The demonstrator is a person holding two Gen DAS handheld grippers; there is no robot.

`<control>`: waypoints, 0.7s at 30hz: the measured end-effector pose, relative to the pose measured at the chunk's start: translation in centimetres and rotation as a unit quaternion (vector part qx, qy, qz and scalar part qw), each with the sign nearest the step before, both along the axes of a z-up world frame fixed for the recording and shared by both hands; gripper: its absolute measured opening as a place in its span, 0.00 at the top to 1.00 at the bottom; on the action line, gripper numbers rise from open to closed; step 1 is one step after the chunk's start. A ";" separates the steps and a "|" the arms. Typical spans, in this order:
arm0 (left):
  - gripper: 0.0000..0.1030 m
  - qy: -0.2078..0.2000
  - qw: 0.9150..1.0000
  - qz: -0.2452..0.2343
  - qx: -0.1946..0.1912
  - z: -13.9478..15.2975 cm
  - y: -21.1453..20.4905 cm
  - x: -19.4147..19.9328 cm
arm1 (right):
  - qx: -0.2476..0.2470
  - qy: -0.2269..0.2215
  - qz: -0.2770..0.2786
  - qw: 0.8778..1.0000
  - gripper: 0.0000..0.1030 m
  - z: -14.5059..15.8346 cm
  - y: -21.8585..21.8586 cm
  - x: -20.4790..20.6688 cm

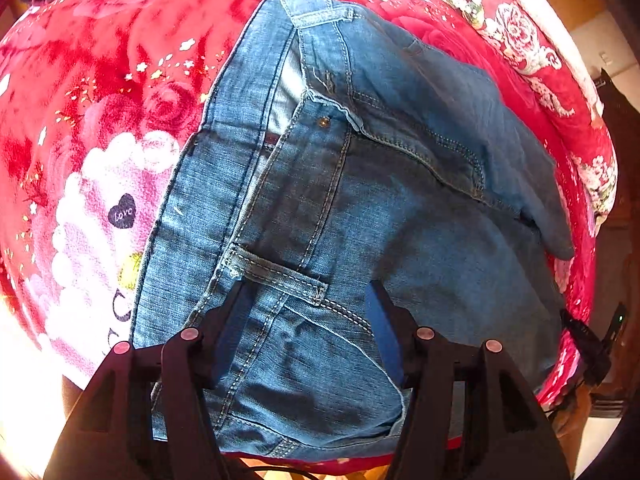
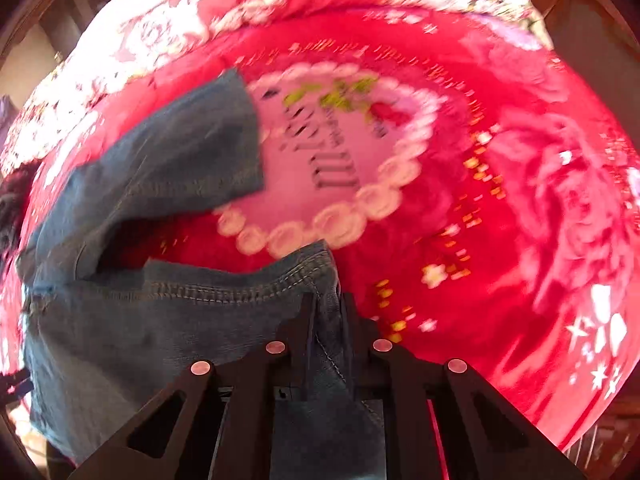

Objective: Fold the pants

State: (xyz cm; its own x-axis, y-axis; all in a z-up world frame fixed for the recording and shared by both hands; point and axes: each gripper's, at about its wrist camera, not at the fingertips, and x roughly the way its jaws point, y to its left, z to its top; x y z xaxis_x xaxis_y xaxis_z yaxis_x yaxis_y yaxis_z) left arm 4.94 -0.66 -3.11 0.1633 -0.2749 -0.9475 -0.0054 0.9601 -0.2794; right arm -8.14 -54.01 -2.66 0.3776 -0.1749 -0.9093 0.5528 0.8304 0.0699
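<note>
Blue denim pants (image 1: 340, 208) lie on a red floral blanket (image 1: 120, 80). The left wrist view shows their waistband, belt loops, rivet and pocket. My left gripper (image 1: 308, 292) is open just above the waist area, its jaws wide apart and empty. In the right wrist view my right gripper (image 2: 328, 300) is shut on the hem end of a pant leg (image 2: 312, 268) and holds it lifted above the blanket (image 2: 500, 180). The other leg (image 2: 192, 152) lies flat further back. This view is blurred by motion.
The blanket has a pink heart panel with white flowers (image 2: 340, 160) and a white floral border (image 1: 520, 40). The bed's edge and floor (image 1: 600, 40) show at the right of the left wrist view. A dark cabled object (image 1: 588, 344) lies at the bed's right edge.
</note>
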 end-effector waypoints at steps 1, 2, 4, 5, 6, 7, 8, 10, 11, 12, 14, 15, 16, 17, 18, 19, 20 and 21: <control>0.44 -0.001 1.000 -0.004 0.003 0.0 -0.1 0.0 | -0.002 0.017 -0.013 1.000 0.88 -0.6 -0.9 -0.1; 0.44 -0.001 1.000 -0.009 0.003 0.3 0.0 -0.1 | 0.019 0.033 -0.019 0.999 0.87 -1.5 -1.7 -0.2; 0.44 0.004 1.000 -0.023 -0.016 1.1 0.1 0.2 | 0.029 0.029 -0.021 0.999 0.83 -1.2 -2.0 -0.3; 0.44 0.001 0.999 -0.021 -0.031 1.6 0.3 0.6 | 0.023 0.025 -0.017 0.999 0.81 -0.5 -1.9 -0.1; 0.44 -0.005 0.999 -0.016 -0.042 2.2 0.8 1.3 | 0.013 0.021 -0.015 1.000 0.81 0.2 -1.8 0.2; 0.44 -0.012 0.999 -0.007 -0.049 2.7 1.3 2.3 | 0.013 0.009 -0.011 1.000 0.78 1.0 -1.8 0.6; 0.44 -0.016 0.998 0.002 -0.058 3.2 1.8 3.4 | 0.025 -0.008 -0.009 1.000 0.69 1.6 -2.1 1.0; 0.44 -0.016 0.996 0.028 -0.083 3.5 2.4 5.6 | 0.071 -0.040 -0.013 0.997 0.54 2.5 -2.7 2.2; 0.44 -0.007 0.994 0.044 -0.099 3.3 2.5 7.0 | 0.101 -0.056 -0.019 0.993 0.53 2.6 -3.0 3.2; 0.44 0.007 0.992 0.061 -0.114 2.9 2.6 8.1 | 0.131 -0.071 -0.025 0.989 0.52 2.5 -3.3 4.5; 0.44 0.037 0.985 0.092 -0.139 1.7 2.0 9.5 | 0.175 -0.078 -0.038 0.981 0.52 1.1 -3.5 6.5; 0.44 0.051 0.983 0.099 -0.146 1.0 1.9 9.8 | 0.185 -0.074 -0.051 0.979 0.52 0.4 -3.6 7.4; 0.44 0.062 0.982 0.103 -0.143 0.4 1.4 10.2 | 0.196 -0.062 -0.065 0.976 0.52 -0.5 -3.6 8.4; 0.44 0.067 0.984 0.102 -0.132 -0.1 0.8 10.7 | 0.206 -0.052 -0.077 0.974 0.50 -1.6 -3.5 9.1; 0.44 0.067 0.986 0.100 -0.113 -0.4 0.1 10.9 | 0.220 -0.045 -0.091 0.970 0.54 -2.5 -3.5 9.9; 0.47 0.066 0.989 0.095 -0.090 -0.6 -0.4 10.9 | 0.214 -0.049 -0.098 0.971 0.62 -2.7 -3.4 10.6; 0.55 0.062 0.992 0.089 -0.069 -0.7 -1.3 11.1 | 0.203 -0.056 -0.086 0.974 0.91 -2.4 -3.2 11.3; 0.59 0.055 0.994 0.079 -0.047 -0.8 -2.0 11.1 | 0.198 -0.058 -0.059 0.977 0.93 -1.8 -2.9 12.1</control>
State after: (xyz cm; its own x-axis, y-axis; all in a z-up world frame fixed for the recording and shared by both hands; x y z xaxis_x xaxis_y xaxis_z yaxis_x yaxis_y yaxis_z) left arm 16.04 -2.62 -3.87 0.1083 -0.3426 -0.9332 -0.1894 0.9144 -0.3577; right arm 3.97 -56.91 -4.49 0.4798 0.1332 -0.8672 0.6127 0.6566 0.4399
